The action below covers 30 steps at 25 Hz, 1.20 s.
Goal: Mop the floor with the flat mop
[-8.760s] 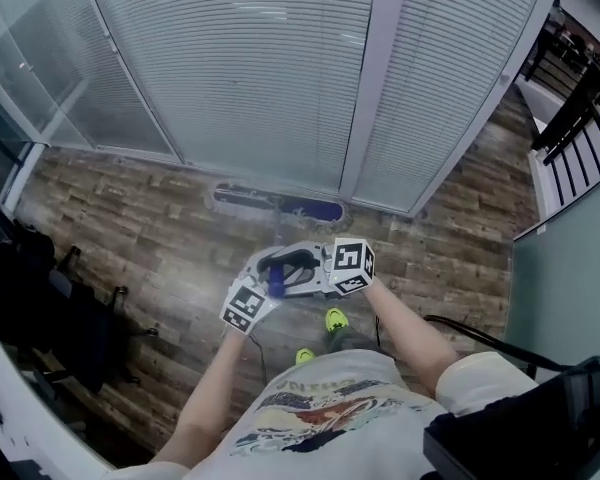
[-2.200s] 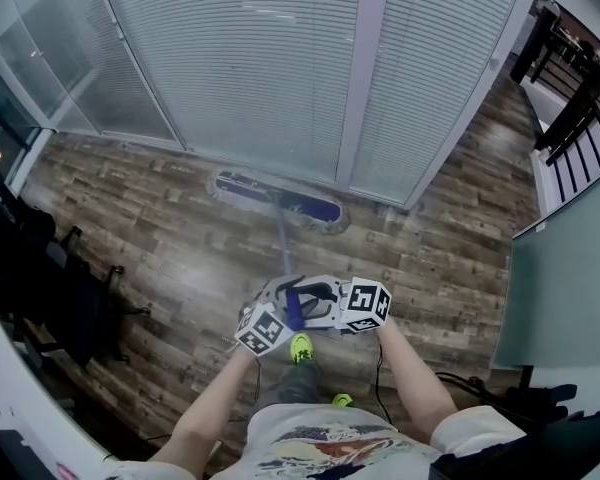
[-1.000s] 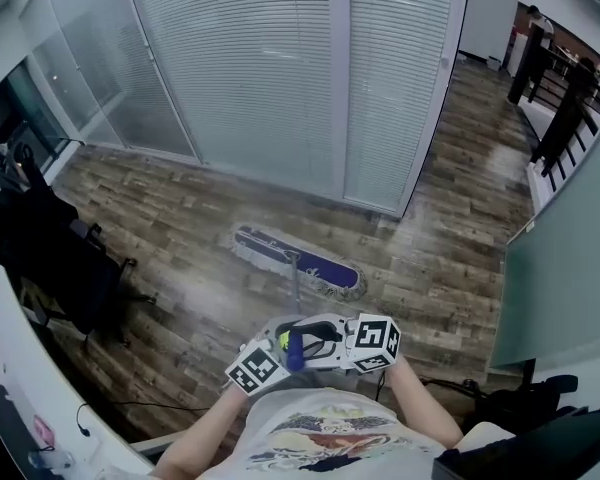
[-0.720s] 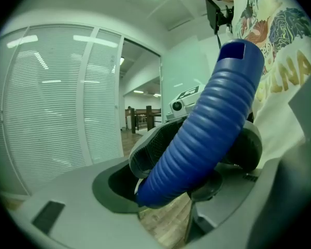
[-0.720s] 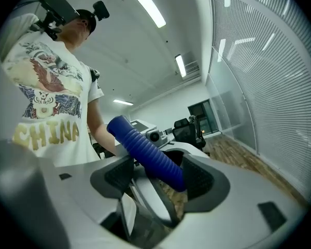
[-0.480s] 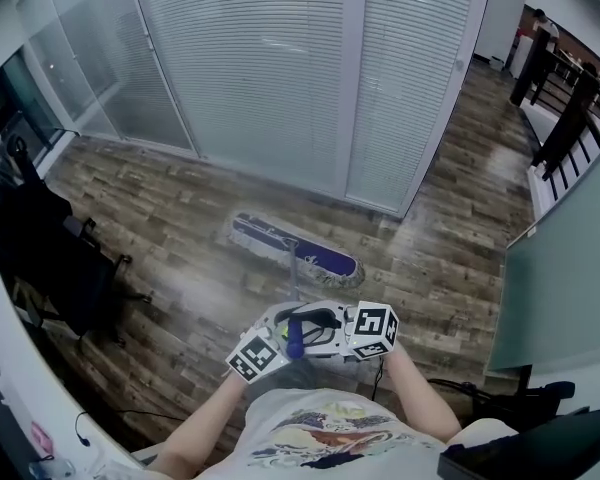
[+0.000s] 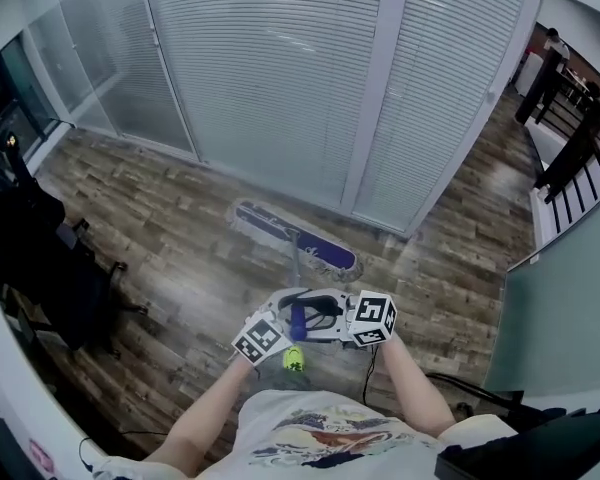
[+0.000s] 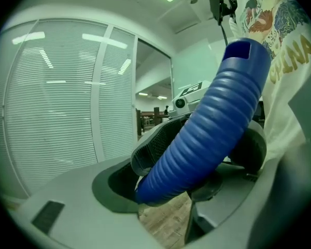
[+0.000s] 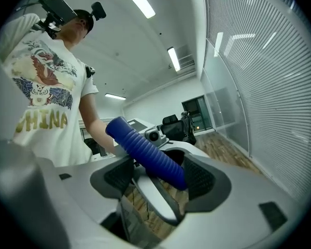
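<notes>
The flat mop's purple pad [image 7: 296, 241] lies slantwise on the wood floor, a little out from the wall of blinds. Its thin pole [image 7: 296, 273] rises toward me and ends in a blue ribbed grip [image 7: 298, 319]. Both grippers hold that grip in front of my chest. My left gripper [image 7: 283, 322] is shut on the grip [image 8: 207, 123] from the left, its jaws [image 8: 166, 185] pressed against the ribs. From the right, my right gripper [image 7: 325, 316] is shut on the same grip [image 9: 145, 152], which crosses between its pads [image 9: 155, 178].
A black office chair [image 7: 30, 258] stands at the left. The blinds wall [image 7: 280, 68] closes off the far side. A green partition [image 7: 570, 298] and dark railings [image 7: 575, 133] are at the right. A cable [image 7: 450, 378] lies behind my right arm. My green shoe [image 7: 293, 358] is under the grippers.
The pad has come away from the foot of the blinds and turned slantwise as I stepped back. In the last half second it barely moved. Both grippers kept their hold.
</notes>
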### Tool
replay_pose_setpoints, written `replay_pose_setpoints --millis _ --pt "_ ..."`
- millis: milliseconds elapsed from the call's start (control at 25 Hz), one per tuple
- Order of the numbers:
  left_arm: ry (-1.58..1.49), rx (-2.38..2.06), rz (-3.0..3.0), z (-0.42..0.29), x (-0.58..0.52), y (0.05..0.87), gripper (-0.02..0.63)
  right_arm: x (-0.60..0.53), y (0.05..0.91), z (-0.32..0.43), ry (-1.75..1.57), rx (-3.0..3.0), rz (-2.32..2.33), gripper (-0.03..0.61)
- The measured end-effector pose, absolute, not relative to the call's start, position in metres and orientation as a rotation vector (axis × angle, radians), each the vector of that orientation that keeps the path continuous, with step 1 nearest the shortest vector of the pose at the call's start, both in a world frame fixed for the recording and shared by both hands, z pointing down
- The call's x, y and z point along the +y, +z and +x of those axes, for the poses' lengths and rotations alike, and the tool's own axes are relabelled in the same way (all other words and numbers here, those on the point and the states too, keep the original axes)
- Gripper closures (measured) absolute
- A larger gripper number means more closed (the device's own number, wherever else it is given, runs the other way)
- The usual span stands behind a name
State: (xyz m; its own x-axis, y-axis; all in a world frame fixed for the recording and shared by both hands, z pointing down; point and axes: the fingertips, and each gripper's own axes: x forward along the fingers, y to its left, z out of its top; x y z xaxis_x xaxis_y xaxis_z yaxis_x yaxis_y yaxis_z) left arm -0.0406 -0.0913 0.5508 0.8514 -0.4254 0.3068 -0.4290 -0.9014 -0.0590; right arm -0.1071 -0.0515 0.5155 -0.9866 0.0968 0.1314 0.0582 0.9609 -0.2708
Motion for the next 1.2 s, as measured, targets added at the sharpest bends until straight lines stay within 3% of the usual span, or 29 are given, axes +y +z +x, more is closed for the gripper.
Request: replay_pose_setpoints --millis 400,1200 --pt "0.296 -0.737 2.991 -0.088 -0.224 0.510 0.396 -0.185 0.477 -0.150 0.420 -3.126 0.081 0.304" --pt "0.225 -0.765 3.009 -0.129 -0.262 0.490 0.397 -0.224 0.459 -0.193 0.376 -3.141 0.080 0.305"
